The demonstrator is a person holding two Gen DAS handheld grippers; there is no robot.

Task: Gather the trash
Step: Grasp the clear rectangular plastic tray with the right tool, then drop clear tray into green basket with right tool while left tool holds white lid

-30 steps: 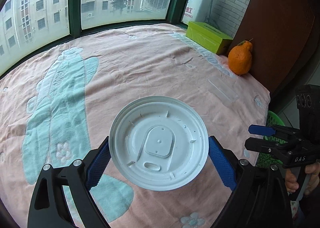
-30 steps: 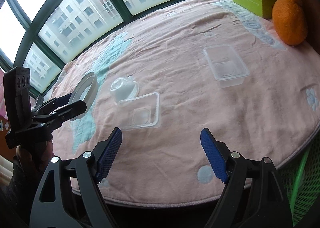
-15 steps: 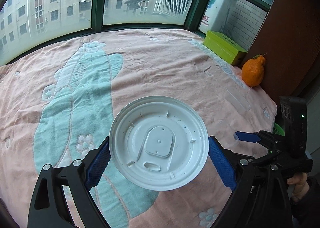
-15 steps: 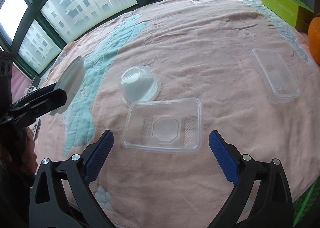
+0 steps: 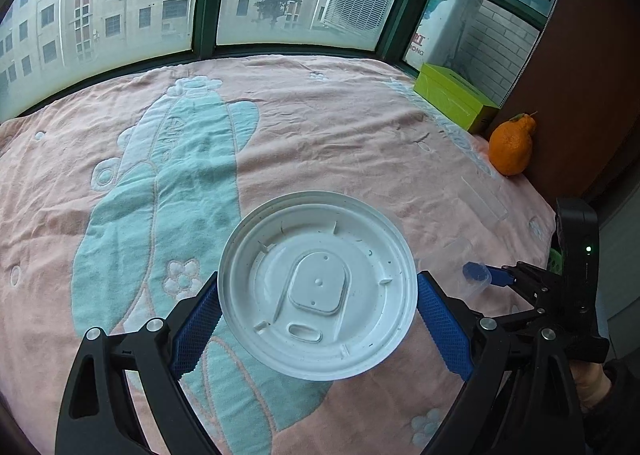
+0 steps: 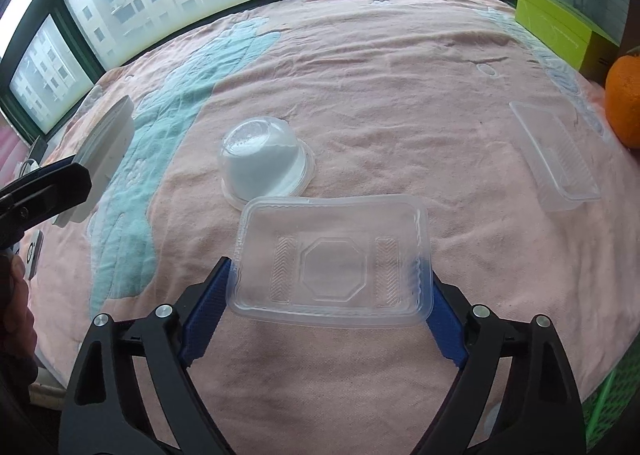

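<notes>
My left gripper (image 5: 318, 329) is shut on a round white plastic lid (image 5: 318, 291) and holds it above the pink towel; the lid also shows edge-on in the right wrist view (image 6: 102, 159). My right gripper (image 6: 326, 315) is open, with its blue fingers on either side of a clear rectangular plastic tray (image 6: 332, 259) that lies on the towel. Whether the pads touch the tray I cannot tell. An upturned clear cup (image 6: 262, 157) stands just behind the tray. A second clear tray (image 6: 554, 155) lies at the right.
A pink towel with a teal pattern (image 5: 160, 159) covers the surface. An orange fruit (image 5: 510, 147) and a green box (image 5: 454, 99) sit at the far right by a brown panel. A green basket (image 6: 612, 391) stands past the right edge. Windows run along the far side.
My right gripper has moved forward and down until its fingers flank the clear tray. My left gripper has kept the lid and swung so more of the towel shows.
</notes>
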